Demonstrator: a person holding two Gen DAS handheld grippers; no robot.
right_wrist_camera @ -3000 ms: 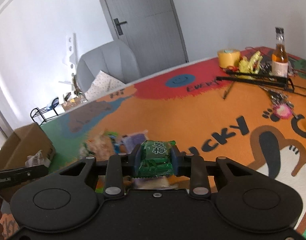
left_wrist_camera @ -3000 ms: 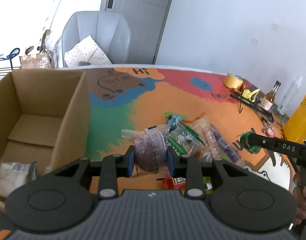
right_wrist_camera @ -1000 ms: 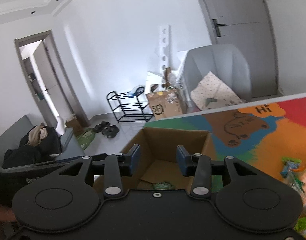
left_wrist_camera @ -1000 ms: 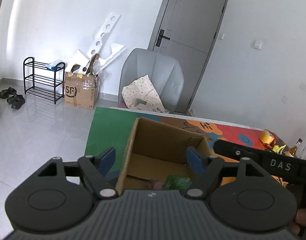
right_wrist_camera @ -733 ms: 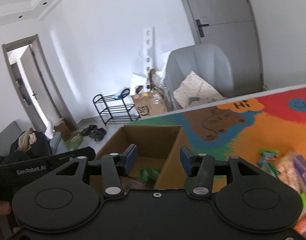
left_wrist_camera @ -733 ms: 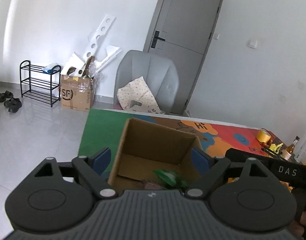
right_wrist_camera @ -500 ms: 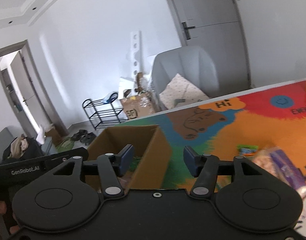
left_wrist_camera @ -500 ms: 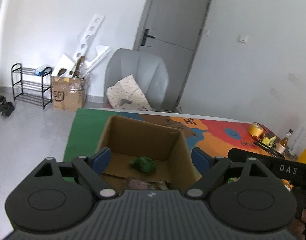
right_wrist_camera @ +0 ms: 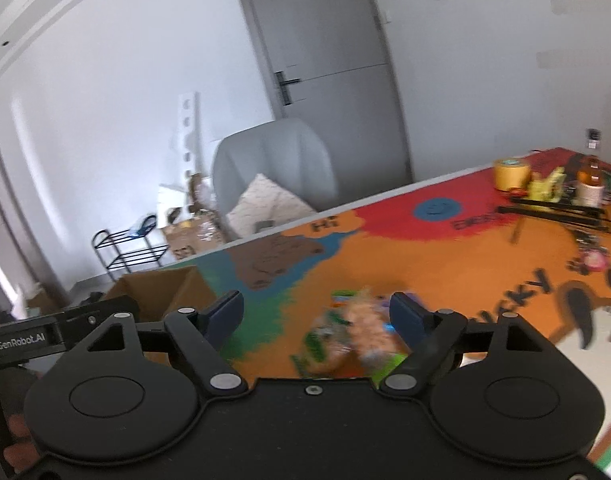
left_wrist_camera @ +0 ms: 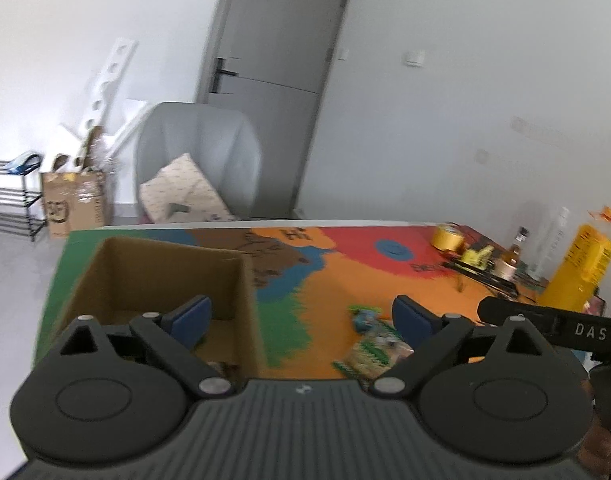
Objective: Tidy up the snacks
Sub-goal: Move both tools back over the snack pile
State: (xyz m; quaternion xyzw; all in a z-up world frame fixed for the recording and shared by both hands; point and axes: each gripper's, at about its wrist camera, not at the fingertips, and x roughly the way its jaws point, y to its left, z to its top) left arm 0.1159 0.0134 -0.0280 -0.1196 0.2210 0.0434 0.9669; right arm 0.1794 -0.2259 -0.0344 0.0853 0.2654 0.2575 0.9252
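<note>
While both jaws have just been opening, the left gripper [left_wrist_camera: 301,314] and right gripper [right_wrist_camera: 316,316] hold nothing. The snack pile [right_wrist_camera: 345,336] lies right of the cardboard box [left_wrist_camera: 145,268].

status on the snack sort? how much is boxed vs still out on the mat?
Done: the purple packet and green plum packet carried three seconds ago are no longer in the jaws. In hand: nothing; the left gripper and right gripper, jaws just opening, are empty and face the mat. Left: a pile of snack packets beside the cardboard box, whose floor is mostly hidden.

Home living room: armchair [left_wrist_camera: 201,160], shoe rack [left_wrist_camera: 9,196], colourful play mat [left_wrist_camera: 345,280].
</note>
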